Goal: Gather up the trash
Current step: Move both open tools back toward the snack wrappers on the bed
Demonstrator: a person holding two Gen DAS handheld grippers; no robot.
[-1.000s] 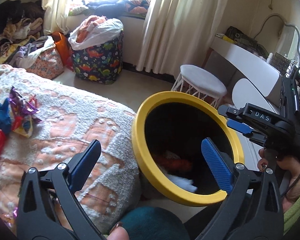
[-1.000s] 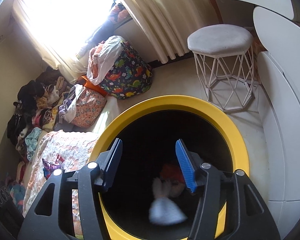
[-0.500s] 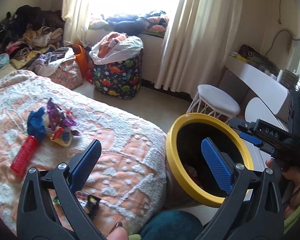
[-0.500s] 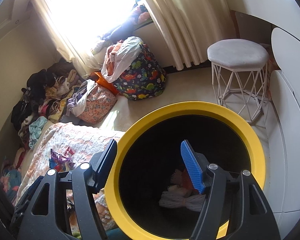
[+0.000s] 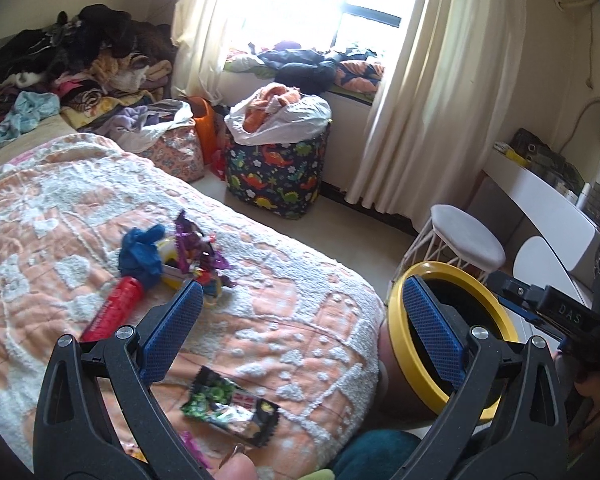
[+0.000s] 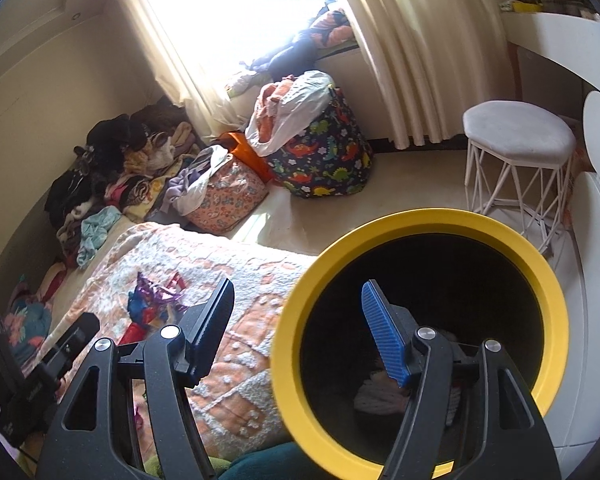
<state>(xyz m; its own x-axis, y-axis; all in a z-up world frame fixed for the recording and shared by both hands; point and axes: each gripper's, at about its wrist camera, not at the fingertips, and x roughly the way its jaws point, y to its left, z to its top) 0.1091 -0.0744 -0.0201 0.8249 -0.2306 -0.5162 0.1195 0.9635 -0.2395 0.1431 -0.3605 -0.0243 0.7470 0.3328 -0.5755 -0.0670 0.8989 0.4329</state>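
Both grippers swung from bin [image 6: 420, 224] toward bed [image 5: 300, 320]; wrappers [image 5: 191, 256] visible.

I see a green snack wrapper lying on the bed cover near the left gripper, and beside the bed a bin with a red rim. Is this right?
Not quite: the bin's rim is yellow, not red, as the right wrist view shows. The green snack wrapper does lie on the bed cover near the left gripper.

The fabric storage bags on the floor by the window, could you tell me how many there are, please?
2: the dark dinosaur-print bag below the windowsill, and the pink floral bag left of it, beside the bed. Others may be hidden behind the clothes.
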